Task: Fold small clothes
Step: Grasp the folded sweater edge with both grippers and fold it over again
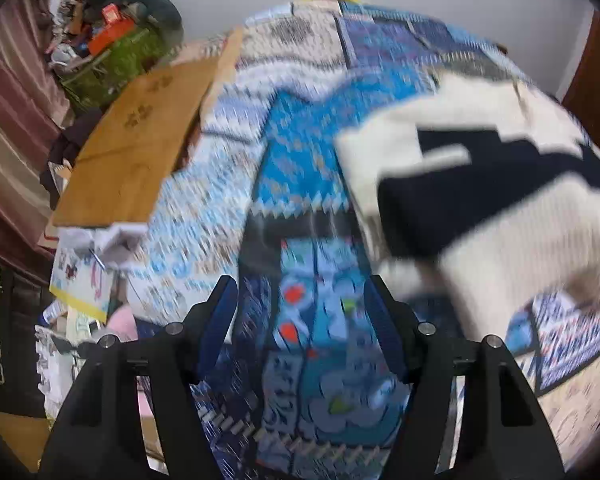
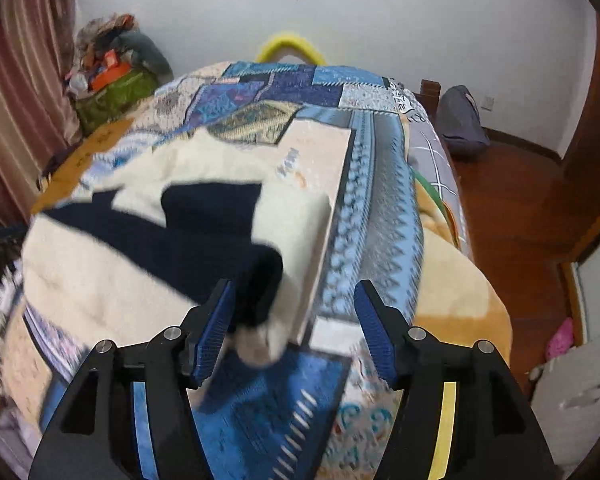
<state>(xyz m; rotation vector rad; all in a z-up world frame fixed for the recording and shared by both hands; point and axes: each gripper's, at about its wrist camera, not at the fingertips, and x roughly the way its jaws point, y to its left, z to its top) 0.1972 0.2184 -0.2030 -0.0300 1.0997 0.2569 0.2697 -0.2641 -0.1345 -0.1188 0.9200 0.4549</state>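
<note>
A cream and navy knitted sweater (image 2: 112, 256) lies on the blue patchwork bedspread (image 2: 384, 208). In the left wrist view it lies at the right (image 1: 512, 216), blurred by motion. My right gripper (image 2: 296, 320) is open, and a navy and cream corner of the sweater (image 2: 260, 312) lies between its fingers, beside the left one. My left gripper (image 1: 302, 314) is open and empty over the bedspread (image 1: 300, 168), with the sweater to its right.
A wooden board (image 1: 140, 140) lies on the bed's left side. A green bag heaped with clutter (image 2: 112, 80) stands by the curtain. A yellow hoop (image 2: 290, 44) shows beyond the bed. Wooden floor (image 2: 512, 208) and a grey backpack (image 2: 460, 120) lie to the right.
</note>
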